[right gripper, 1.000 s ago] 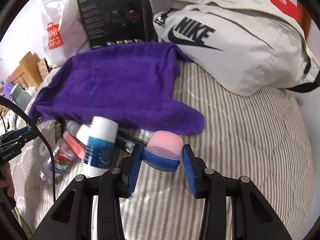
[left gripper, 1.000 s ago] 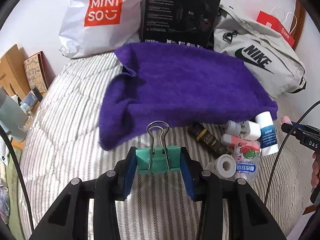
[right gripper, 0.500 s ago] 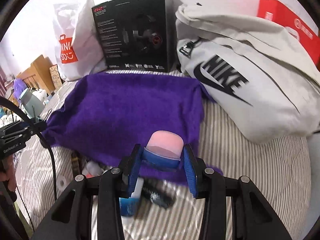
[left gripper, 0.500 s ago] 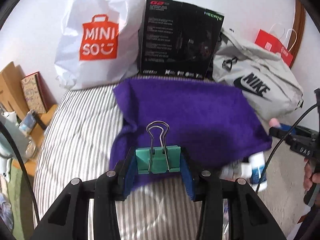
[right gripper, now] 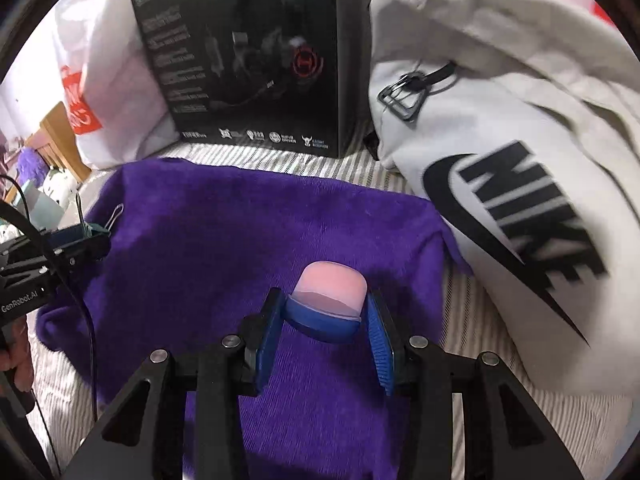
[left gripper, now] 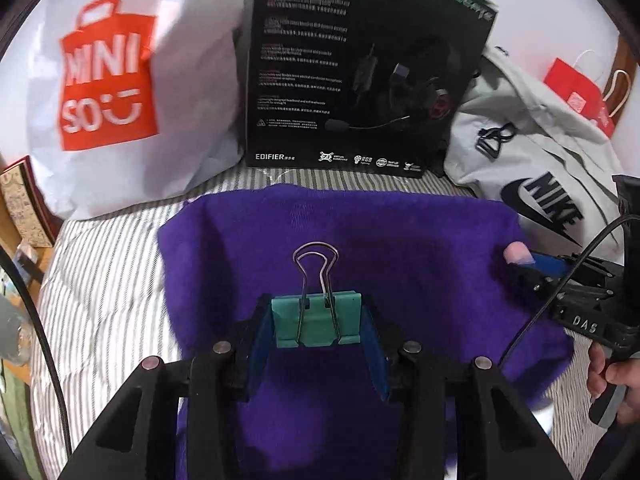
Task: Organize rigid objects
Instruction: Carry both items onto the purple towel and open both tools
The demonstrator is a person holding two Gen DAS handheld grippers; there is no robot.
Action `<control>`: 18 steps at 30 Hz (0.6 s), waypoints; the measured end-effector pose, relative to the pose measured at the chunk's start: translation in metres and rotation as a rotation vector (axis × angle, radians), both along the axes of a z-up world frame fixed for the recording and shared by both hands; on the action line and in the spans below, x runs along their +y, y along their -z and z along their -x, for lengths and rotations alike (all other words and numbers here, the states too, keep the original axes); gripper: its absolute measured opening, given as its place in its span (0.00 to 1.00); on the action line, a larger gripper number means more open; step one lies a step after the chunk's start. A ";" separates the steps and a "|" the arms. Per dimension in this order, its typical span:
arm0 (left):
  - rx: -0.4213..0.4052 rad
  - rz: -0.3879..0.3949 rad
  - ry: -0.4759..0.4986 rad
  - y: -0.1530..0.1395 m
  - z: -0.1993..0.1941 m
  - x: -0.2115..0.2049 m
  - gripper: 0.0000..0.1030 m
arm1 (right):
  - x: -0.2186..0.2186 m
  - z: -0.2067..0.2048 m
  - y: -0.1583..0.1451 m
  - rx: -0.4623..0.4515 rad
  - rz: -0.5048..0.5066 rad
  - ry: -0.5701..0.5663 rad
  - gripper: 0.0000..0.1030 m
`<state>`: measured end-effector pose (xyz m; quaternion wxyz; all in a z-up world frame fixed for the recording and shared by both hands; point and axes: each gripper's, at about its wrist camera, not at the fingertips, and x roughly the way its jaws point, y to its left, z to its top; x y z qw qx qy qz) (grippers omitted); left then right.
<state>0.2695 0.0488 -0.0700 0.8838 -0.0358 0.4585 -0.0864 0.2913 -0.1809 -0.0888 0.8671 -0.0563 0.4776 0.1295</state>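
My left gripper (left gripper: 316,326) is shut on a green binder clip (left gripper: 316,320) with its wire handles pointing up, held over the purple towel (left gripper: 400,248). My right gripper (right gripper: 326,316) is shut on a small pink-and-blue capped object (right gripper: 330,288), also above the purple towel (right gripper: 224,232). In the left wrist view the right gripper (left gripper: 532,262) comes in from the right edge with the pink tip showing. The left gripper (right gripper: 80,236) with the clip shows at the left of the right wrist view. The bottles and tubes seen before are out of view.
Behind the towel stand a white Miniso bag (left gripper: 120,92), a black headset box (left gripper: 360,68) and a grey Nike bag (right gripper: 520,140). A red paper bag (left gripper: 580,92) is at the far right. Striped bedding (left gripper: 104,280) surrounds the towel. A hand (left gripper: 620,384) holds the right gripper.
Both grippers have lifted from the pile of bottles and moved forward over the purple towel, each still holding its object. The bottles have dropped out of view.
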 end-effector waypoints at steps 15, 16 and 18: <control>0.080 -0.060 0.037 0.025 -0.049 -0.026 0.39 | 0.013 -0.038 0.025 0.039 0.044 -0.037 0.40; 0.082 -0.063 0.036 0.026 -0.050 -0.027 0.39 | 0.013 -0.038 0.026 0.037 0.043 -0.041 0.40; 0.089 -0.071 0.039 0.029 -0.053 -0.030 0.39 | 0.015 -0.037 0.027 0.034 0.042 -0.045 0.40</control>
